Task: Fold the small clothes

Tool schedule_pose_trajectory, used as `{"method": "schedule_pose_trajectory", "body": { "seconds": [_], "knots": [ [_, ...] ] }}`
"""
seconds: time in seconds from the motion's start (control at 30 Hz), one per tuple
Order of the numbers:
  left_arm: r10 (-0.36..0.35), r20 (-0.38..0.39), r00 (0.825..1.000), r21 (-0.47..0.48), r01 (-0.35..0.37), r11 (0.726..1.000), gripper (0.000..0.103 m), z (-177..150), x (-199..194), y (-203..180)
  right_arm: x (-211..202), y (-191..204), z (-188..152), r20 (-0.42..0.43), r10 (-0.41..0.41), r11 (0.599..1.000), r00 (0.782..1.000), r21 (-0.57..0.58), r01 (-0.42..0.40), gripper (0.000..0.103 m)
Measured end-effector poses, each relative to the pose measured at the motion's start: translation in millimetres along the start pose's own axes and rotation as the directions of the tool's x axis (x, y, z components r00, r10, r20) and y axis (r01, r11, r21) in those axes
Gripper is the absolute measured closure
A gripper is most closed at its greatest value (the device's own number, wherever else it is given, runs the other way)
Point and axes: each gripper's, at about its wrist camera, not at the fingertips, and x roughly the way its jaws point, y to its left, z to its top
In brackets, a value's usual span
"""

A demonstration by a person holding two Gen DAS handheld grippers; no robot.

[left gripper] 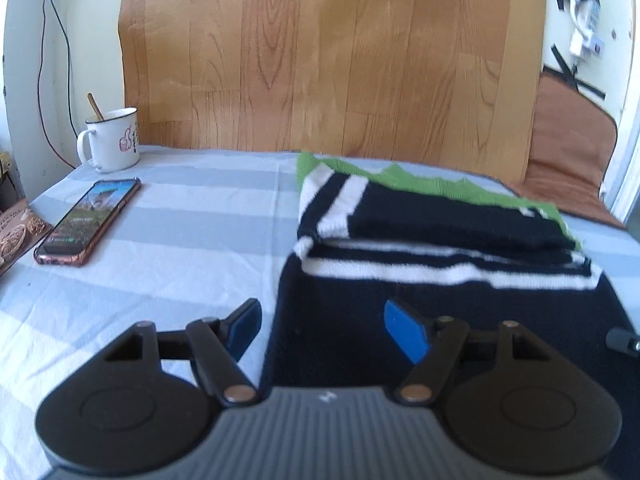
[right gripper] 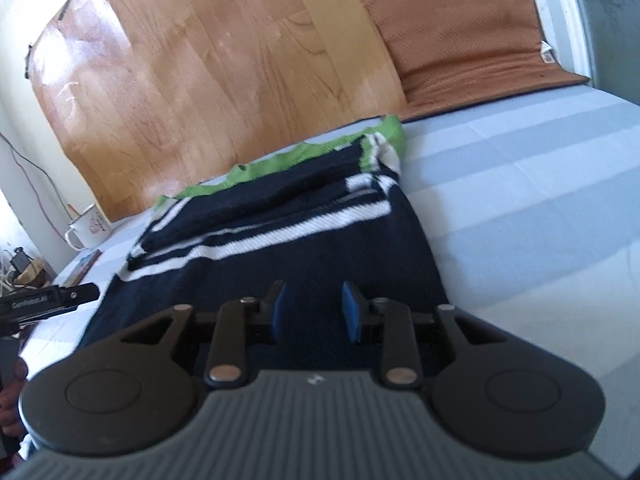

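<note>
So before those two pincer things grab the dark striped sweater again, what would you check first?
1. Left tool open: ok.
2. Right tool open: ok.
3. Both tools empty: ok.
4. Sweater lying below both tools: ok.
5. Sleeves folded in over the sweater: ok, they lie across its far end.
6. Phone and mug apart from the sweater: ok.

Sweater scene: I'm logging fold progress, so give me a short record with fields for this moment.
garment: navy sweater with white stripes and green trim, on the striped sheet
fold state: far part already folded over toward the near part
left tongs: open, over the sweater's near left edge, holding nothing
right tongs: open, over the near navy part, holding nothing
left of garment: phone, mug with a spoon
behind: wood-pattern panel, brown cushion
</note>
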Motion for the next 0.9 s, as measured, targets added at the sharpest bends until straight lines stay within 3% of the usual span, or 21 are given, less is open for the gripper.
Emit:
{"method": "schedule_pose_trajectory", "body": {
  "seconds": [0.17,0.43,0.9],
  "knots": [
    [0.079,-0.021,0.997,0.052,-0.078,0.996,0.033,-17.9,10.6,-6.5,-0.9,-1.0,-2.9,0.018,0.001,1.0,1.0,0.006,-0.001,0.069],
    [0.134,0.028,0.991,0.125,-0.136,0.983,0.032,-21.8,8.9,-18.8,-1.4,-3.5,-4.4,0.028,0.02,0.999,0.999,0.027,-0.02,0.066],
    [0.129,0.032,0.991,0.13,-0.132,0.983,0.032,-22.7,8.3,-19.1,-0.9,-0.3,-5.5,0.032,0.039,0.999,0.999,0.014,-0.039,0.056]
  ]
}}
